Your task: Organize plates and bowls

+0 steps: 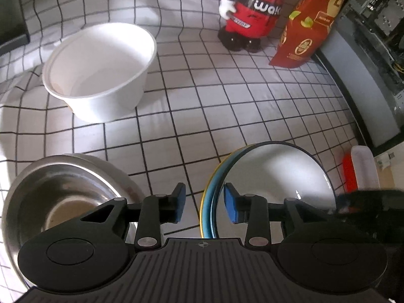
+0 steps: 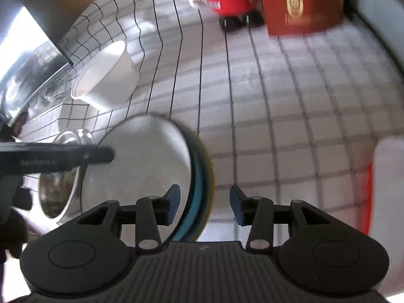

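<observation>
Both jaws wide and empty: left gripper straddling left rim of stacked white, blue and yellow round plates beside steel bowl on checked cloth, right gripper straddling right rim; close evenly, lift level.

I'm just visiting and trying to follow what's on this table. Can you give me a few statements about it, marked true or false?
1. The white paper bowl is empty. True.
2. The left hand-held gripper is clamped on the steel bowl. False: it is open and holds nothing.
3. The plate stack has a white plate on top. True.
4. The red bag lies flat. False: it stands upright beside the toy figure.
5. The right hand-held gripper is open. True.
</observation>
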